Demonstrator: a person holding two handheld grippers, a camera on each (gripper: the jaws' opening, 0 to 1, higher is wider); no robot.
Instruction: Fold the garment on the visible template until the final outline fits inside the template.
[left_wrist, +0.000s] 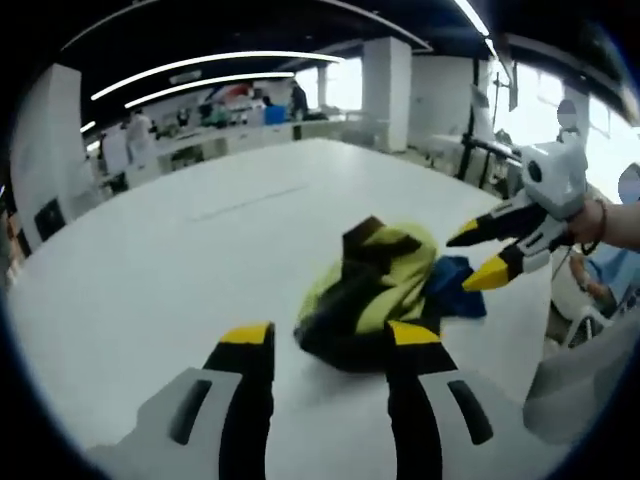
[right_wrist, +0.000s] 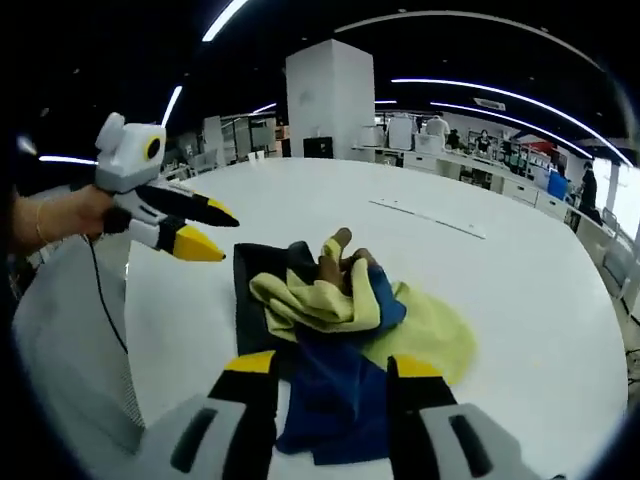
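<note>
Lying crumpled mid-table (left_wrist: 180, 250), yellow, black and blue garment (left_wrist: 375, 290). Left gripper (left_wrist: 330, 345) jaws wide, empty, short of it at 6 o'clock. Right gripper (right_wrist: 330, 372) wide, empty, over blue edge. Behind: white pillar (right_wrist: 330, 100), ceiling light strips (left_wrist: 210, 65), desks (right_wrist: 470, 165).

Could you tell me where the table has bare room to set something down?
The table is bare beyond the garment, toward the far edge. In the left gripper view, bare top lies left of the garment. It is crowded between both grippers, where the garment lies bunched.
</note>
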